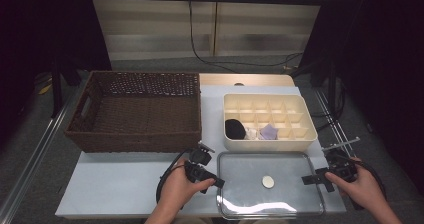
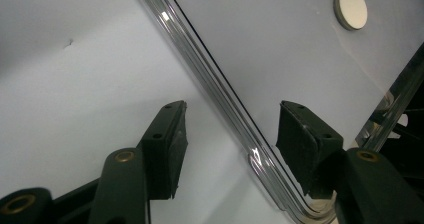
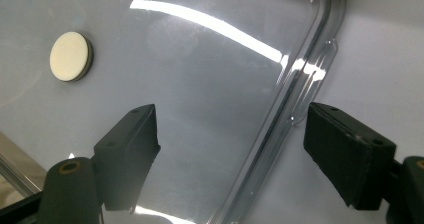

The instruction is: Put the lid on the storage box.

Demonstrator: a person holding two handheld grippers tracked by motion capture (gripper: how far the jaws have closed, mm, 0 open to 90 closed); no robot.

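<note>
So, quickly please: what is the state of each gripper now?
Left gripper: open, jaws astride the metal tray's left rim, holding nothing.
Right gripper: open, jaws astride the tray's right rim, holding nothing.

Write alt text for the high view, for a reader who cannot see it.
Two hands hold open grippers at either side of a metal tray: the left gripper at its left rim, the right gripper at its right rim. A small pale disc lies on the tray. Behind stand a wicker basket and a cream divided box.
</note>
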